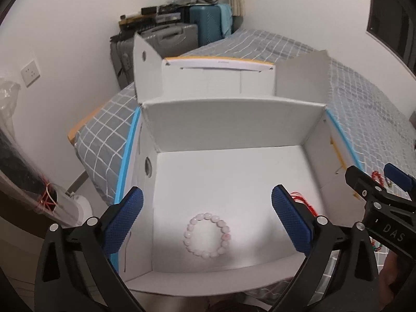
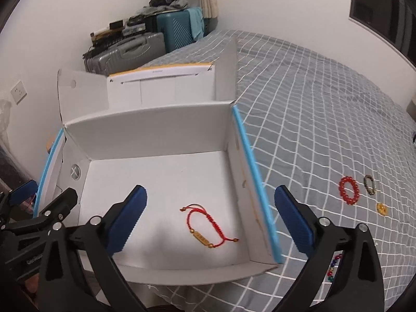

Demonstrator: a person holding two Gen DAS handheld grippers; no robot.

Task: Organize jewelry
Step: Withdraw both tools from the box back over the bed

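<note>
A white box point(image 2: 161, 130) sits open on a grey checked bed point(image 2: 325, 104), and two pieces of jewelry already lie on its floor: a pink bead bracelet point(image 1: 207, 235) toward the left and a red cord bracelet point(image 2: 208, 227) with a gold bar toward the right. The left gripper point(image 1: 207, 217) hangs over the pink one with its jaws spread wide and nothing between them; the right gripper point(image 2: 210, 218) hangs over the red cord, likewise wide open and empty, one finger over the box floor and the other out past the blue-edged wall. So both pieces look delivered and both claws are free. Work remains out on the bed to the right of the box: a red bead bracelet point(image 2: 349, 190), a dark bracelet point(image 2: 369, 184) just beside it, and a small gold piece point(image 2: 381, 208) near them, all well apart from the box. A few coloured beads point(image 2: 333, 267) also show by the right gripper's arm, partly hidden, so what they belong to is unclear. By this count the task is less than half done, with at least three items left to carry over.
</note>
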